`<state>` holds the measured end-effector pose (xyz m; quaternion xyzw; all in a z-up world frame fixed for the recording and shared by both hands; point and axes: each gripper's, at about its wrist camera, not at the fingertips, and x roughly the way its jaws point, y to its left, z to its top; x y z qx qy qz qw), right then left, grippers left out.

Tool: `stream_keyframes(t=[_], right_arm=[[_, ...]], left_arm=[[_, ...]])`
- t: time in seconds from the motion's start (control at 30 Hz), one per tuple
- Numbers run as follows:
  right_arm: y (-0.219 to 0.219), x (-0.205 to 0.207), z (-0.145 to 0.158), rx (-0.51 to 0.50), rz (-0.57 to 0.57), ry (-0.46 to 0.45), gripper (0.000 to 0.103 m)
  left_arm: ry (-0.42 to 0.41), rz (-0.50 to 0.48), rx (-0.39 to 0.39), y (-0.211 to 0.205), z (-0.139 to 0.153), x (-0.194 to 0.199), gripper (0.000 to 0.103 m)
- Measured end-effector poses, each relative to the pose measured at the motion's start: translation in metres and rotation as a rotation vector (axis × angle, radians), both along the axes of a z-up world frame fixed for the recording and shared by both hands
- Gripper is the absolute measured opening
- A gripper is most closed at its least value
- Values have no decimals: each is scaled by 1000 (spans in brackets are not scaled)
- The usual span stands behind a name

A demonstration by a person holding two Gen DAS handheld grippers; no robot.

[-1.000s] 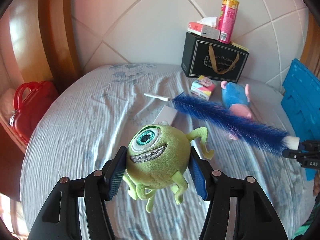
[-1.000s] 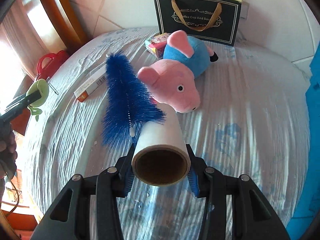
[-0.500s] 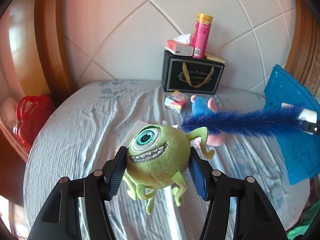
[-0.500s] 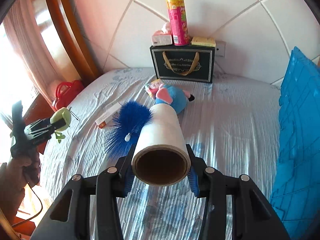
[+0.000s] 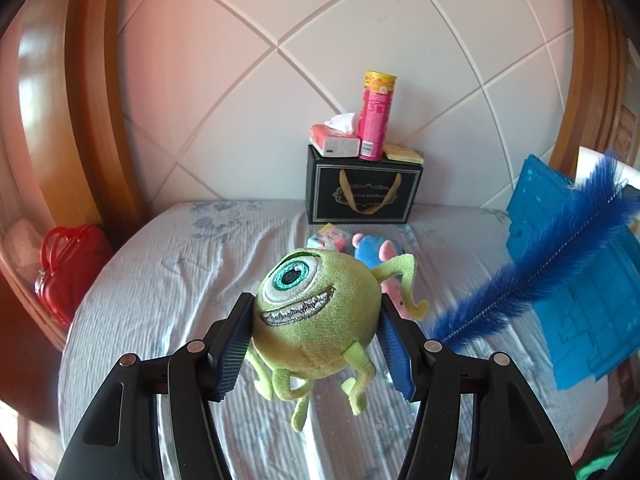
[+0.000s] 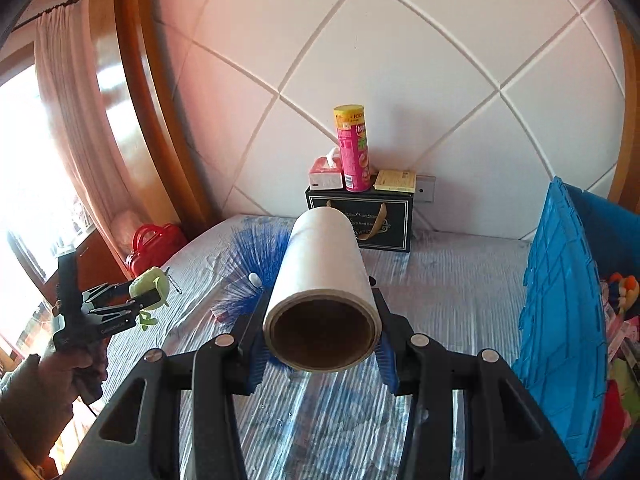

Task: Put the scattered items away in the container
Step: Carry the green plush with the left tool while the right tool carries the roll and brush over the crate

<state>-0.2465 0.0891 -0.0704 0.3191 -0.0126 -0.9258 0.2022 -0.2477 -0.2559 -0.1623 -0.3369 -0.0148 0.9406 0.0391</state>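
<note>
So the right claw (image 6: 320, 354) is clamped on a white roll (image 6: 322, 280) with a blue feathery brush (image 5: 532, 272) alongside, long axis pointing away toward the far headboard, up over the bed (image 6: 440, 280). Left claw (image 5: 316, 354) squeezes the green one-eyed plush (image 5: 316, 316), eye facing the camera. Blue crate (image 6: 560, 320) sits on the right.

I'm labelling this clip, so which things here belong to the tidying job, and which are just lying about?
Part of the job:
- green one-eyed plush, in the left gripper
- white roll with the blue brush, in the right gripper
- blue crate
- pink and blue plush on the bed

Just lying about:
- black gift bag
- tissue pack
- pink snack can
- red case
</note>
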Motion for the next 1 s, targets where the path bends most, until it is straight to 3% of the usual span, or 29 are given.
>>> stream_keyframes(t=[0.5,1.0], right_arm=[[30,45,51,-16,-19,105,43],[61,65,93,-56,-5,190,43]], left_arm=[[56,-76,-31,50,53,24,59],[129,-79,-51,81,104,28,59]])
